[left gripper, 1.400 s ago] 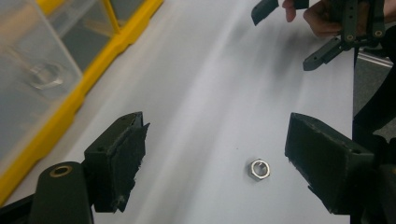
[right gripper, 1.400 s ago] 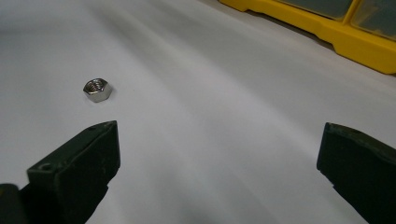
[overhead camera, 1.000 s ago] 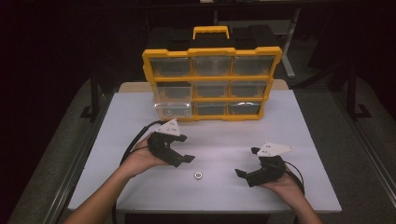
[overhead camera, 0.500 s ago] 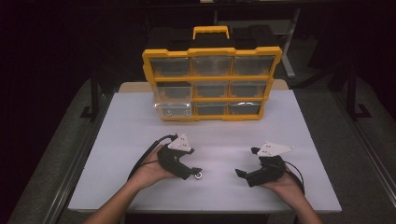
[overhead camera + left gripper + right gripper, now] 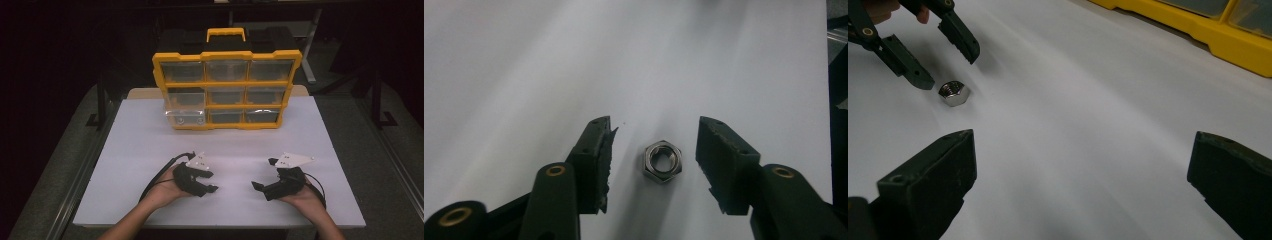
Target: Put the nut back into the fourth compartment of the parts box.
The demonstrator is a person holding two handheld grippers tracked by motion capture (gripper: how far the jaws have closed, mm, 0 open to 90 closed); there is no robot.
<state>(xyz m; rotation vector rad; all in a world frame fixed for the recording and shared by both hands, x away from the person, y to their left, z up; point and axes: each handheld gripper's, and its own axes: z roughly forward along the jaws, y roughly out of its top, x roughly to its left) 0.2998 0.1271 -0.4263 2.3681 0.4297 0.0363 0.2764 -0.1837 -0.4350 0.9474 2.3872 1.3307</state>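
A small steel hex nut (image 5: 662, 161) lies flat on the white table (image 5: 150, 140). My left gripper (image 5: 655, 135) is lowered over it, one jaw on each side. The jaws have just been closing, and a gap remains between each pad and the nut, so the gripper is open. The right gripper view shows the same nut (image 5: 953, 93) with the left gripper (image 5: 950, 70) straddling it. In the high view the left gripper (image 5: 210, 181) hides the nut. My right gripper (image 5: 263, 173) rests at the front right, open and empty, its jaws (image 5: 1083, 145) wide apart.
A yellow organizer case (image 5: 227, 90) with clear drawers stands upright at the back of the table. Its lower left drawer (image 5: 185, 116) sticks out a little. The case's yellow base (image 5: 1198, 35) lies beyond the right gripper. Cables trail from both grippers.
The left gripper has come down and toward the nut, now covering it in the high view, and its jaws have narrowed around it. The right gripper has stayed put.
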